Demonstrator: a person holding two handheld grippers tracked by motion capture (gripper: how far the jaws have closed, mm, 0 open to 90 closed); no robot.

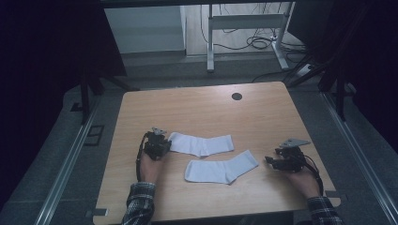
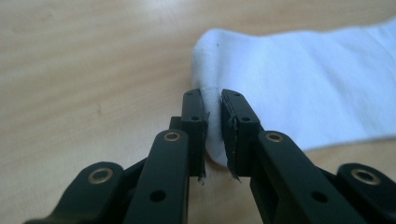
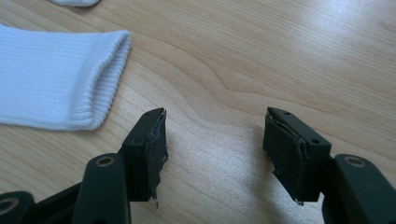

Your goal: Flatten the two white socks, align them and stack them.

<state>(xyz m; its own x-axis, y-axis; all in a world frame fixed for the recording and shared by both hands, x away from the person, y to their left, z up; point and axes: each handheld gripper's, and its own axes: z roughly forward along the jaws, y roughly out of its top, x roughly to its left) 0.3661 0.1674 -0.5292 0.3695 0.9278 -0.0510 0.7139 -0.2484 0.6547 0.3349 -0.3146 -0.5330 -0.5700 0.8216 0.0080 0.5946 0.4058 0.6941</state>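
Left gripper point(image 2: 213, 135) jaws pinched on upper soft white cotton sock point(image 1: 202, 144) toe, I think | light, limp; lower white sock point(image 3: 56, 88) best taken at ribbed cuff | right gripper point(image 3: 212, 149) wide open, empty

Sock point(image 2: 299, 88) toe edge hidden between left claw point(image 2: 212, 135) jaws

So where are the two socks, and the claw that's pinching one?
Far sock point(image 1: 202, 144), high view, its middle.
Near sock point(image 1: 220, 169), high view, its middle.
Left claw point(image 2: 213, 126), left gripper view, between its tips, shut on the far sock's end.
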